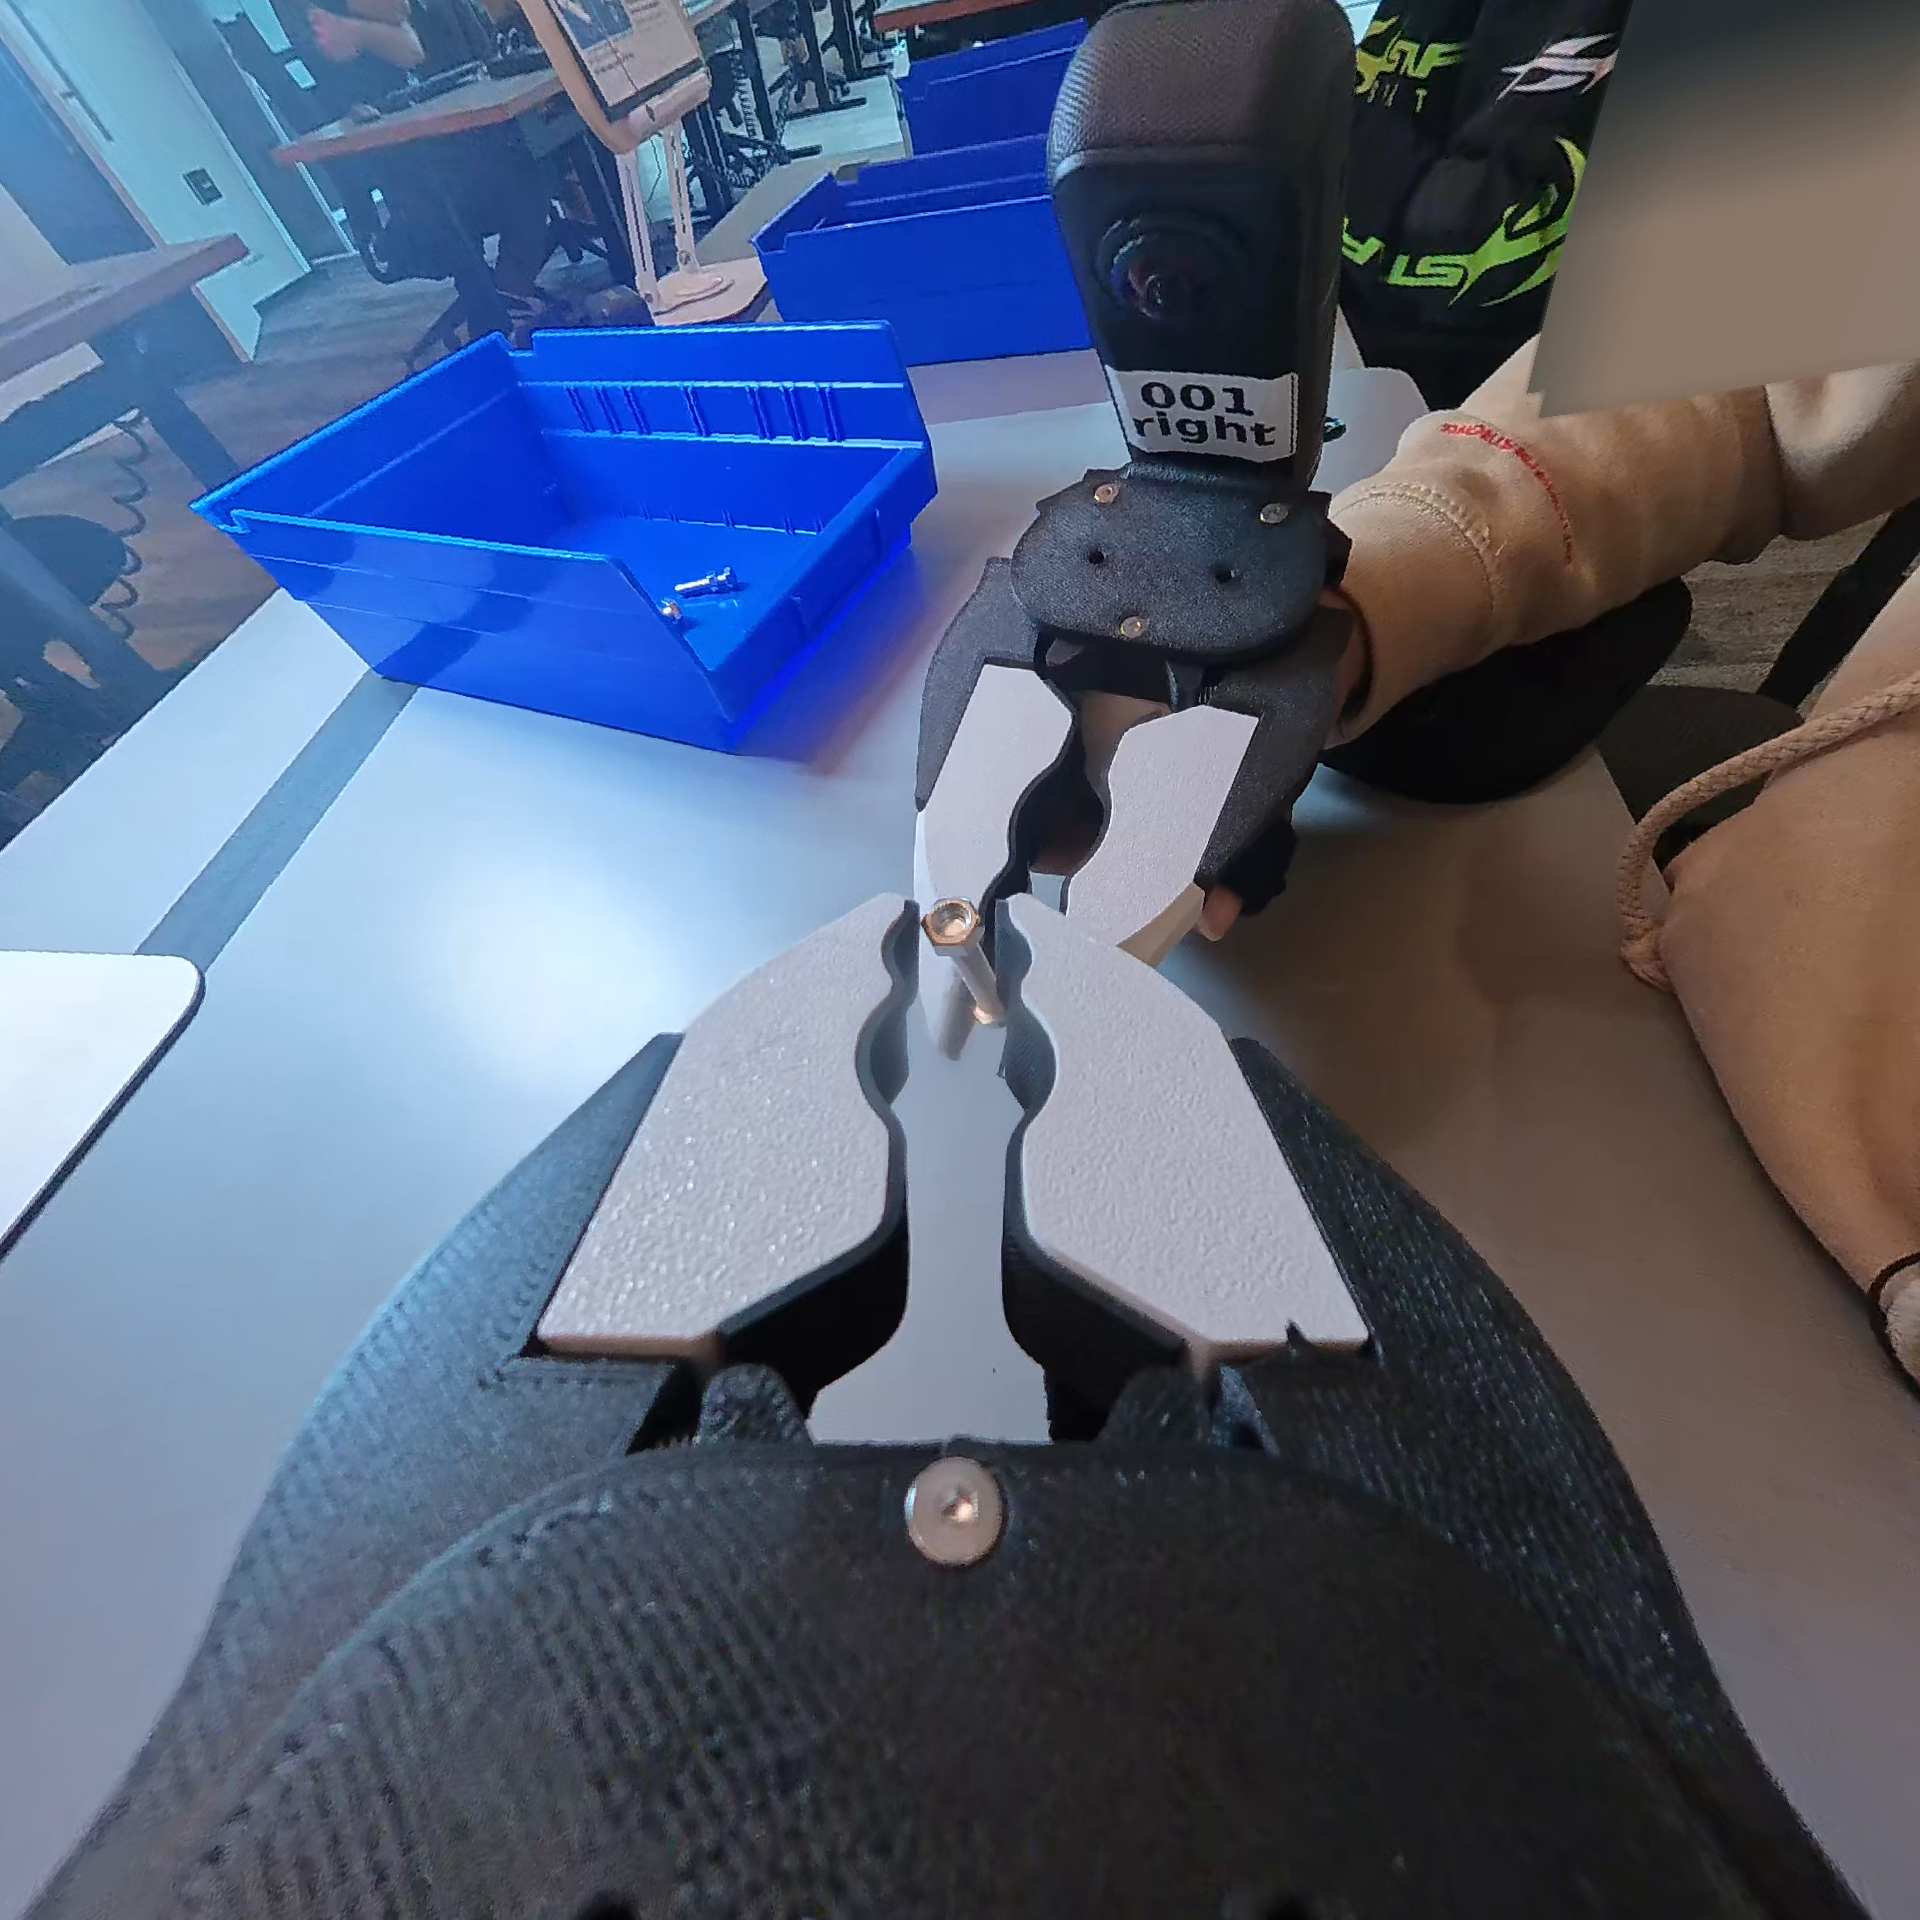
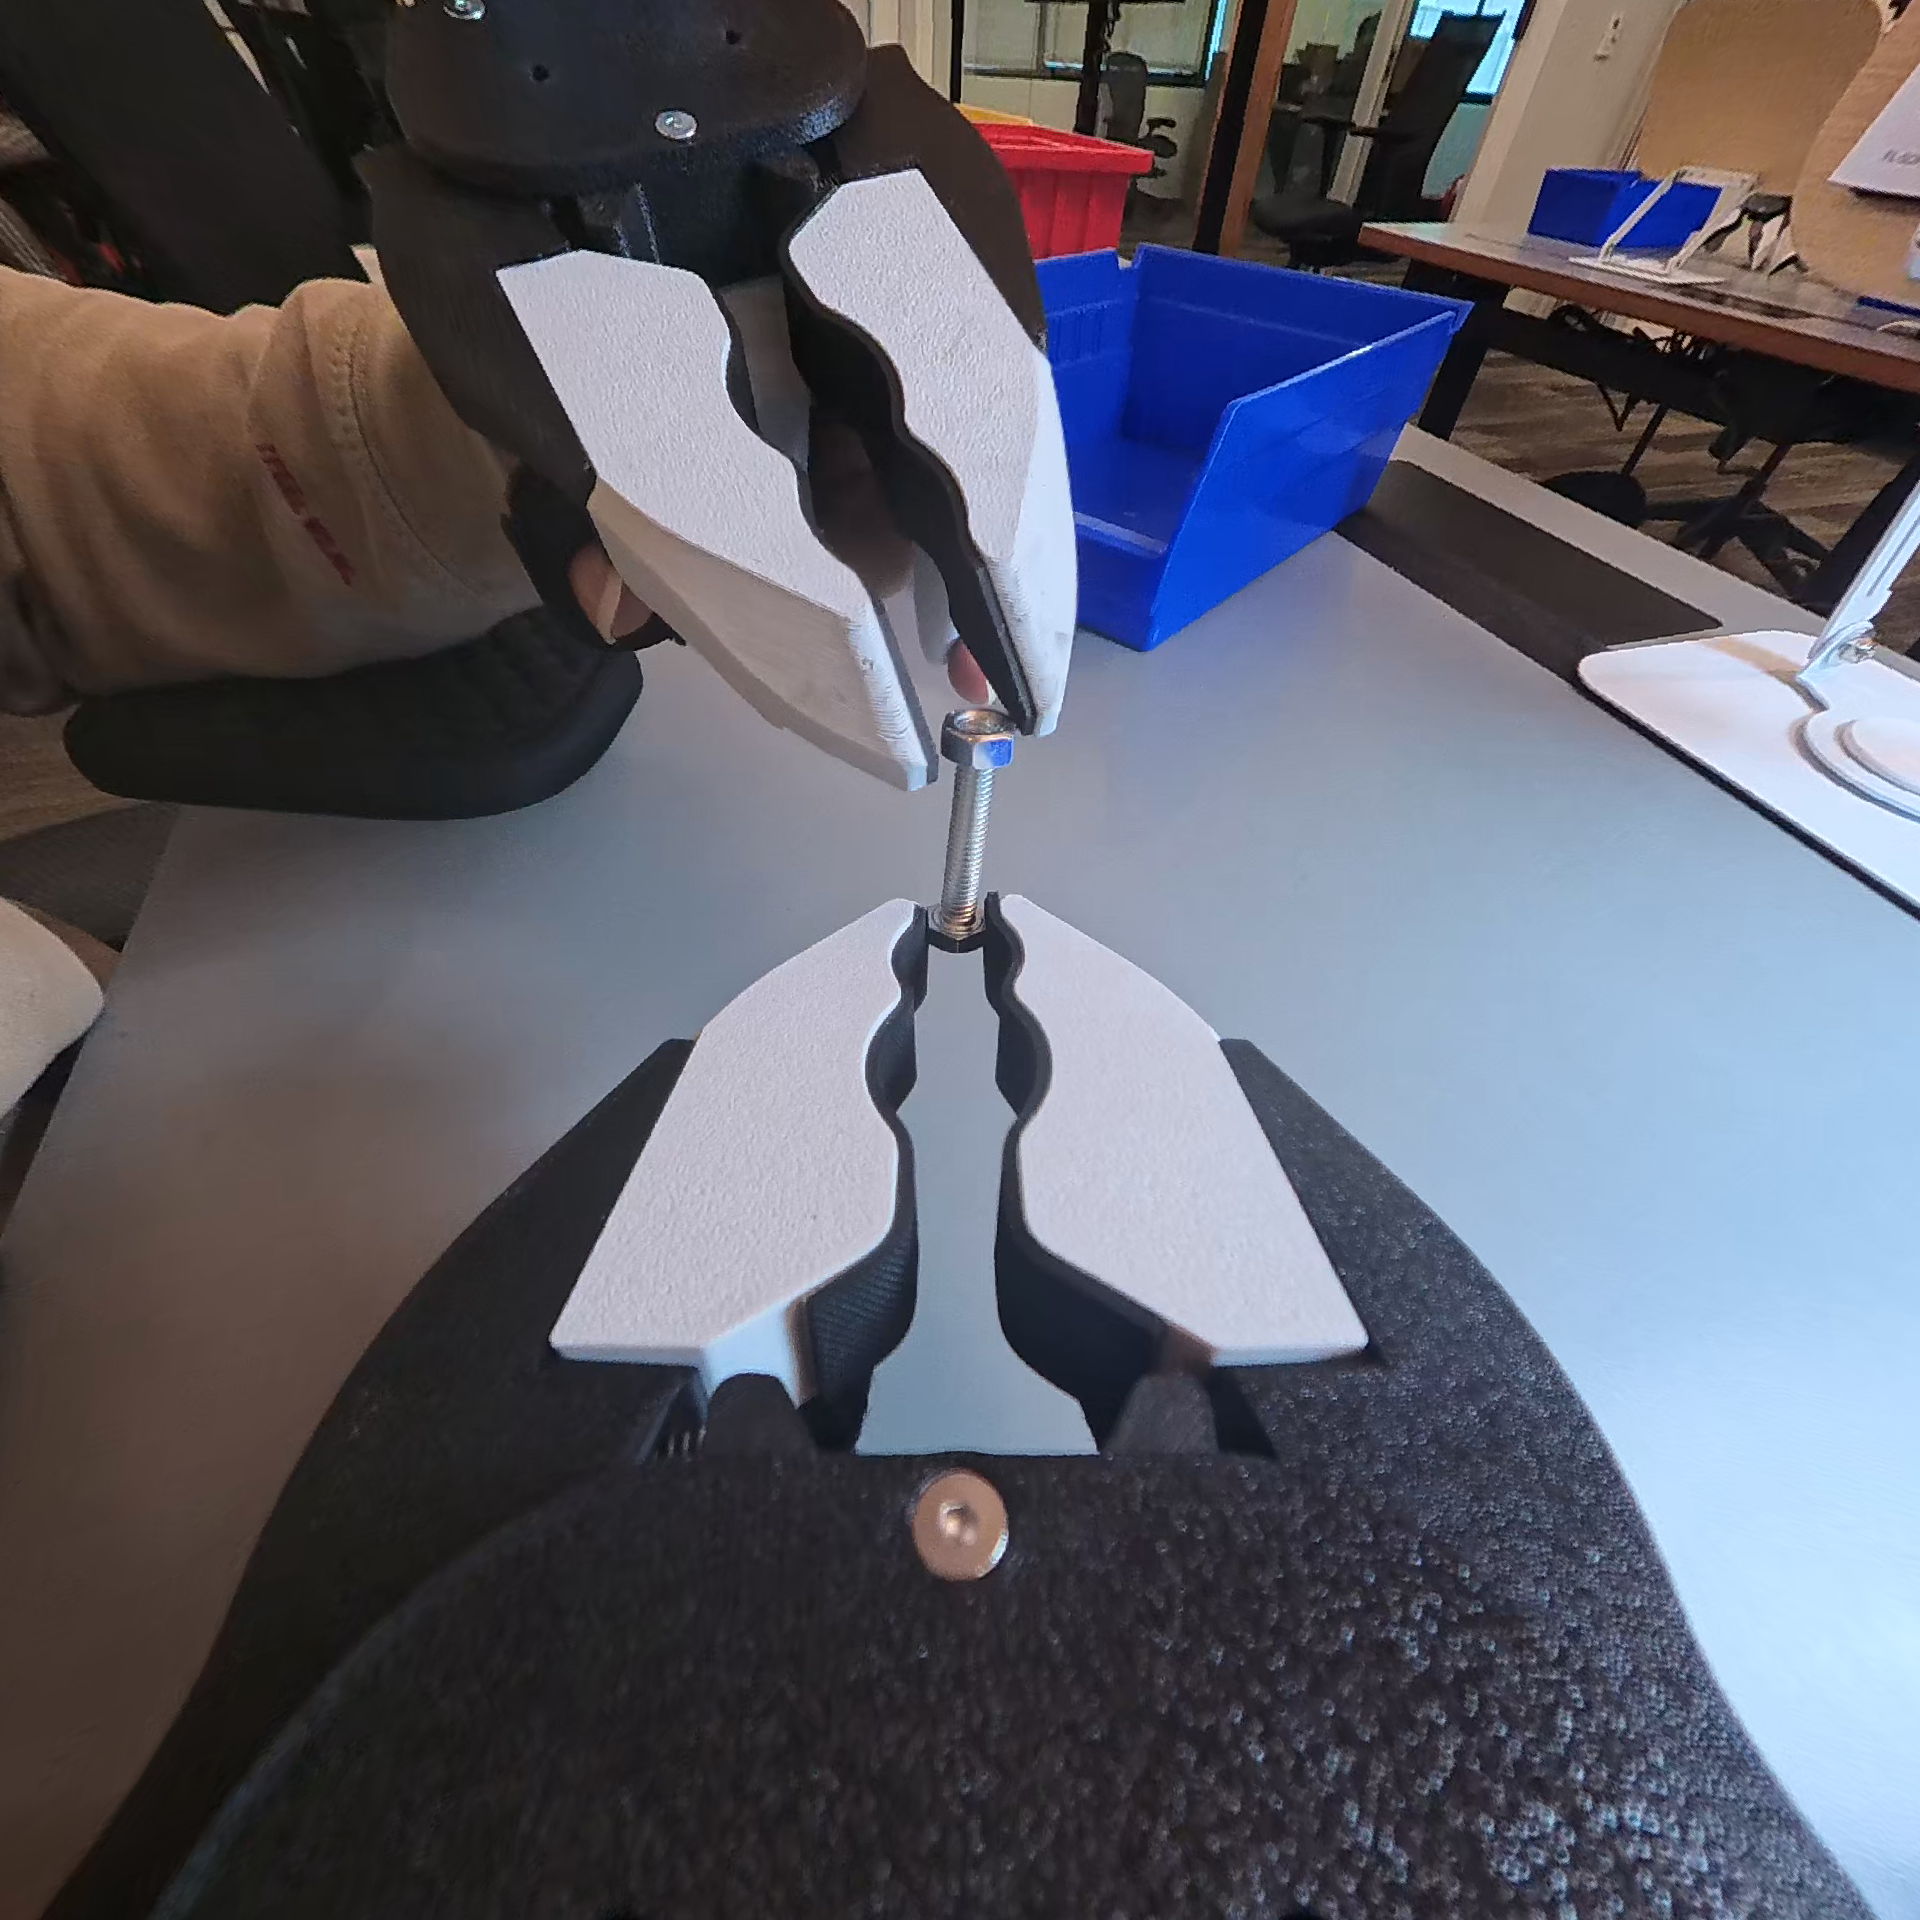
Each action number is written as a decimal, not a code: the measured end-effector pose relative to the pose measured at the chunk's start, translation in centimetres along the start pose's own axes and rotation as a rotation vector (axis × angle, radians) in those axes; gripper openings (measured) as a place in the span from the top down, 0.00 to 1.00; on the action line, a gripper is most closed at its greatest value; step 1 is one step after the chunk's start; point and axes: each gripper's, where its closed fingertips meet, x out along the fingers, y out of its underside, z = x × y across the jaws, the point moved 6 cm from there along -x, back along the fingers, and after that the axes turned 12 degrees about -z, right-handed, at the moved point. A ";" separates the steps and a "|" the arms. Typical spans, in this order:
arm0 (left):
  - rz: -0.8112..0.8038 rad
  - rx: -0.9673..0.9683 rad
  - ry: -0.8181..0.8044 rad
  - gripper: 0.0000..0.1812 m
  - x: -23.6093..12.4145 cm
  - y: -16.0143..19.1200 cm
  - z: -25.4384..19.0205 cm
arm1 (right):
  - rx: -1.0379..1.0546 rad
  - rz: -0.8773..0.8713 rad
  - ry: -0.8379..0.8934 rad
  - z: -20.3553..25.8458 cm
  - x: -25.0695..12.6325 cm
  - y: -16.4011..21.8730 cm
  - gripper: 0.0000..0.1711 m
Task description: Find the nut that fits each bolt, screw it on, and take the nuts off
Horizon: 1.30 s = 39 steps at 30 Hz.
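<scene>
Right gripper clamps the nut, bolt pointing to twelve o'clock.
Left gripper pinches its hex head at the far end.

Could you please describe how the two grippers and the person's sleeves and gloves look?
Both the left gripper and the right gripper have a rough black printed body, wavy-edged jaws faced with pale grey plates, and a silver screw at the base. The right one carries a black camera with a white label. The person wears beige sleeves with small red lettering and black fingerless gloves.
</scene>
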 end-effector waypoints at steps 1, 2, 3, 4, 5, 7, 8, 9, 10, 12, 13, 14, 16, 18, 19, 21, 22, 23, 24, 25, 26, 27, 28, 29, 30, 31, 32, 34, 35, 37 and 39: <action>0.000 -0.002 0.001 0.92 0.0 0.0 0.0 | 0.000 -0.001 0.000 0.0 0.0 0.0 0.94; 0.001 -0.002 0.000 0.92 0.0 0.1 0.0 | 0.000 -0.002 -0.001 0.0 0.0 0.0 0.94; -0.001 -0.001 -0.001 0.92 0.0 0.1 0.0 | 0.000 -0.003 -0.002 0.0 0.0 0.0 0.94; -0.003 -0.003 0.001 0.93 0.0 0.0 0.0 | -0.002 -0.003 -0.001 0.1 0.0 0.0 0.94; -0.003 -0.004 0.002 0.93 0.0 0.0 0.0 | -0.003 -0.003 -0.001 0.1 0.0 0.0 0.94; -0.005 -0.002 0.002 0.93 0.0 0.0 0.0 | -0.003 -0.006 -0.001 0.1 0.0 -0.1 0.94; -0.005 -0.005 0.002 0.93 0.0 0.0 0.0 | -0.003 -0.007 -0.001 0.1 0.0 -0.1 0.94; -0.009 -0.006 0.002 0.93 0.0 0.0 0.0 | -0.004 -0.008 -0.001 0.1 0.0 -0.1 0.94; -0.012 -0.007 0.001 0.93 0.0 0.0 0.0 | -0.004 -0.008 0.000 0.1 0.0 -0.1 0.94; -0.016 -0.006 0.000 0.92 0.0 -0.1 0.0 | -0.004 -0.010 0.000 0.1 0.0 -0.1 0.94; -0.020 -0.007 0.000 0.92 -0.1 -0.2 0.0 | -0.005 -0.011 0.000 0.1 0.0 -0.1 0.94; -0.028 -0.013 0.001 0.92 -0.1 -0.2 0.0 | -0.005 -0.013 0.001 0.1 0.0 -0.1 0.94; -0.041 -0.026 -0.002 0.91 -0.2 -0.3 0.1 | -0.002 -0.019 0.002 0.1 0.0 -0.1 0.94; -0.060 -0.040 -0.007 0.90 -0.3 -0.4 0.2 | 0.005 -0.030 0.006 0.0 -0.1 -0.2 0.94; -0.077 -0.057 -0.011 0.90 -0.3 -0.5 0.3 | 0.011 -0.040 0.009 -0.1 -0.2 -0.3 0.94; -0.128 -0.098 -0.030 0.90 -0.5 -0.8 0.6 | 0.023 -0.067 0.018 -0.2 -0.3 -0.6 0.94; -0.162 -0.125 -0.040 0.90 -0.5 -0.9 0.7 | 0.030 -0.082 0.022 -0.3 -0.4 -0.8 0.94; -0.192 -0.157 -0.042 0.90 -0.5 -1.0 0.8 | 0.041 -0.096 0.026 -0.4 -0.5 -1.0 0.94; -0.209 -0.181 -0.043 0.90 -0.4 -1.0 0.7 | 0.052 -0.108 0.028 -0.5 -0.5 -1.1 0.94; -0.218 -0.188 -0.050 0.89 -0.2 -1.0 0.7 | 0.061 -0.118 0.029 -0.5 -0.6 -1.2 0.94; -0.228 -0.181 -0.056 0.88 -0.1 -1.0 0.6 | 0.065 -0.125 0.031 -0.6 -0.6 -1.3 0.94; -0.231 -0.173 -0.066 0.88 0.0 -1.0 0.6 | 0.067 -0.128 0.031 -0.6 -0.6 -1.4 0.94; -0.232 -0.165 -0.072 0.88 0.0 -1.0 0.6 | 0.067 -0.129 0.032 -0.6 -0.7 -1.4 0.94; -0.232 -0.161 -0.072 0.88 0.1 -1.0 0.5 | 0.068 -0.129 0.031 -0.6 -0.7 -1.4 0.94; -0.231 -0.161 -0.075 0.88 0.1 -1.0 0.5 | 0.070 -0.129 0.029 -0.6 -0.6 -1.4 0.94; -0.233 -0.159 -0.079 0.88 0.1 -0.9 0.5 | 0.070 -0.128 0.028 -0.6 -0.6 -1.4 0.94; -0.232 -0.160 -0.077 0.88 0.1 -0.9 0.5 | 0.070 -0.128 0.028 -0.5 -0.6 -1.4 0.94; -0.230 -0.158 -0.080 0.88 0.2 -0.8 0.5 | 0.070 -0.127 0.026 -0.5 -0.5 -1.4 0.94; -0.231 -0.155 -0.082 0.88 0.2 -0.8 0.5 | 0.069 -0.127 0.025 -0.5 -0.5 -1.4 0.94; -0.228 -0.154 -0.085 0.89 0.2 -0.8 0.6 | 0.068 -0.128 0.024 -0.5 -0.5 -1.4 0.94; -0.232 -0.156 -0.084 0.89 0.2 -0.8 0.6 | 0.067 -0.130 0.024 -0.5 -0.6 -1.4 0.94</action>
